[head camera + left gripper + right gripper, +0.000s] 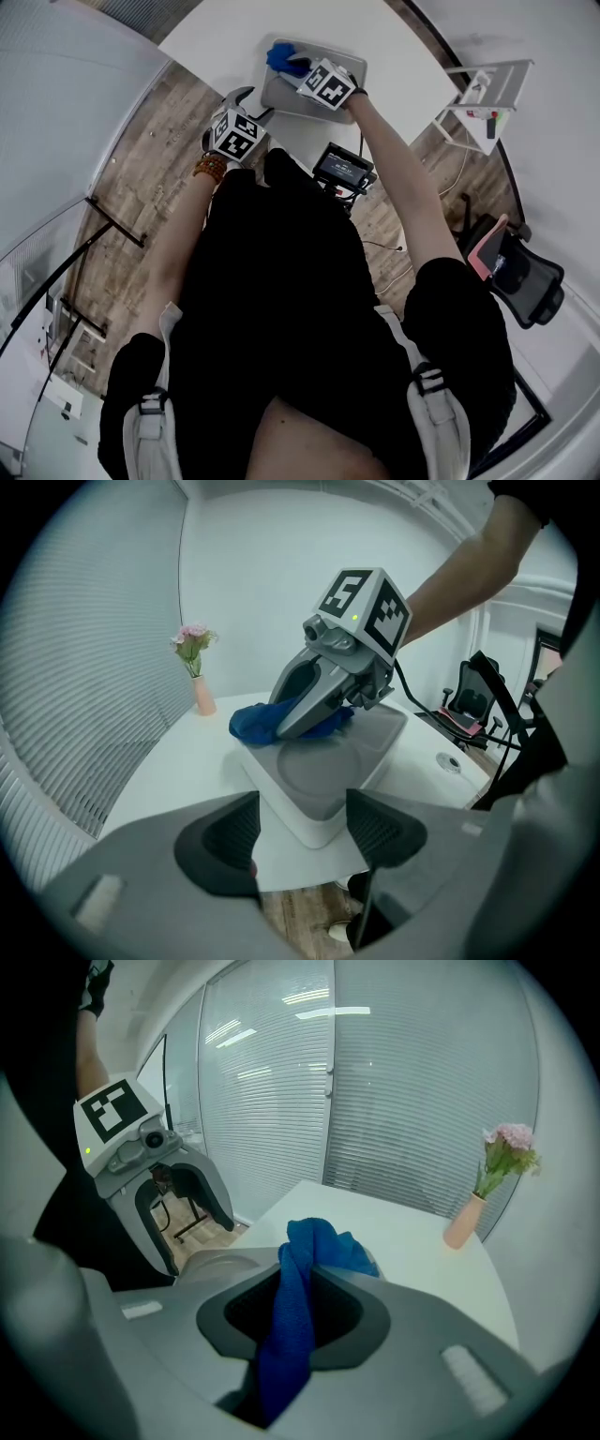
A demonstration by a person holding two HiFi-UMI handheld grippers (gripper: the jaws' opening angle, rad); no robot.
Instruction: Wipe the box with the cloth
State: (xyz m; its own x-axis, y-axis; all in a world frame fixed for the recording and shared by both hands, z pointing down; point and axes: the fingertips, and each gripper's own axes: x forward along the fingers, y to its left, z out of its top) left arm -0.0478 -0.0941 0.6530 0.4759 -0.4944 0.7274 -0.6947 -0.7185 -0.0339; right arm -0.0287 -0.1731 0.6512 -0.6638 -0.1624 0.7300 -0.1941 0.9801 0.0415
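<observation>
nearest: left gripper [246, 97] [300, 825] hung at the near left edge of the white table [225, 42] [178, 771], tilted downward. its jaws stood apart and gripped nothing. between them showed the table edge and a strip of wooden floor [300, 916]. the box lay just beyond the tips, apart from them in the left gripper view.

next: box [286, 98] [323, 794] [211, 1262] sat flat on the table ahead of the person. it had a white body and a grey top with a shallow round hollow. the top was shut, so whatever was inside could not be seen. the hollow showed only bare grey surface.

farther: right gripper [300, 67] [286, 726] [298, 1288] reached over the box from the right, tips down at the top's far left corner. its jaws were closed on the blue cloth [281, 56] [251, 724] [323, 1246], with one fold pinched between the pads and trailing back through them. the rest of the cloth was bunched beyond the tips. it rested on that far left corner, beside the hollow and not in it, with part of the bunch spilling past the box's edge.

farthest: a slim pink vase [202, 697] [461, 1222] stood upright on the table, back and to the left of the box, well apart from it. it held a small bunch of pink flowers [192, 639] [508, 1147] on green stems. slatted blinds [422, 1082] ran behind it.
</observation>
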